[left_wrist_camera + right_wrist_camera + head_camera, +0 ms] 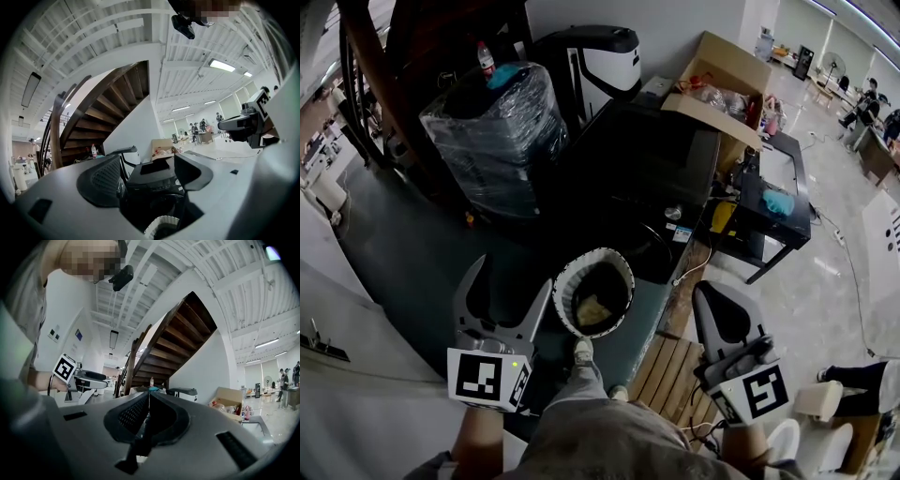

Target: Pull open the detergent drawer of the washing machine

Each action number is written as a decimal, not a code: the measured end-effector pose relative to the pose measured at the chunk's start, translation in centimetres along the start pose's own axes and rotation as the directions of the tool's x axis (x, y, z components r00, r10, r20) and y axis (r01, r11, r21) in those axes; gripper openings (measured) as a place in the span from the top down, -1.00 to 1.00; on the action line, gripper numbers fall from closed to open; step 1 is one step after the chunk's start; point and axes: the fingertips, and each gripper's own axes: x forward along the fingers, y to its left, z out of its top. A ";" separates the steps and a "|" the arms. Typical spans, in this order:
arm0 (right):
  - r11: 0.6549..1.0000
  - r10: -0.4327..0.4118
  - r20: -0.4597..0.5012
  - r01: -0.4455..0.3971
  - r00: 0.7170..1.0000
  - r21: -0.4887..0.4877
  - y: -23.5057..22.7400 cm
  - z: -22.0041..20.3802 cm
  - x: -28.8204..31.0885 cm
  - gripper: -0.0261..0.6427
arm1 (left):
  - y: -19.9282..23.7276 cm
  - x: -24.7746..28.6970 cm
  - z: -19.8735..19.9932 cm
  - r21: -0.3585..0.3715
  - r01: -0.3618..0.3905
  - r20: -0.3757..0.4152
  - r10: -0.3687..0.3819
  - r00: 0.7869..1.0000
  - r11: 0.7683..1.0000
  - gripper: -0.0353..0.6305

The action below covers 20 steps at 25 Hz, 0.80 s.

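Note:
The dark washing machine [642, 173] stands ahead of me in the head view, its control strip [667, 228] facing me; I cannot pick out the detergent drawer. My left gripper [508, 281] hovers open and empty, short of the machine and left of a round laundry basket [593, 292]. In the left gripper view the machine [157, 180] shows between the wide-apart jaws of the left gripper [150, 176]. My right gripper [711, 292] is held near the machine's right front corner with its jaws together and nothing in them; in the right gripper view the right gripper [148, 397] has its pads meeting.
A plastic-wrapped bundle [492, 131] stands left of the machine and a white-and-black appliance [600, 61] behind it. An open cardboard box [722, 80] sits at the back right. A black table [797, 178] and a wooden pallet [670, 375] lie to the right.

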 end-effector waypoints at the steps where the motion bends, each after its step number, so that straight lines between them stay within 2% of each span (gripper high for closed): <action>1: 1.000 0.002 -0.003 -0.002 1.000 -0.002 0.0 -0.1 0.4 0.83 | 0.2 0.3 -0.2 -0.002 0.000 0.000 0.000 1.000 1.000 -0.21; 6: 1.000 0.009 -0.023 -0.009 1.000 0.001 0.0 -0.9 3.1 0.83 | 2.0 1.9 -1.2 -0.027 0.005 -0.009 -0.005 1.000 1.000 -0.21; 10: 1.000 0.016 -0.036 -0.016 0.999 0.001 -0.3 -1.4 6.1 0.83 | 3.8 4.1 -2.4 -0.083 0.012 -0.010 -0.013 1.000 0.996 -0.21; 20: 1.000 -0.011 -0.102 0.010 0.995 -0.006 -2.4 -4.1 14.7 0.83 | 7.9 13.2 -7.2 -0.207 0.084 -0.028 -0.092 0.995 0.975 -0.21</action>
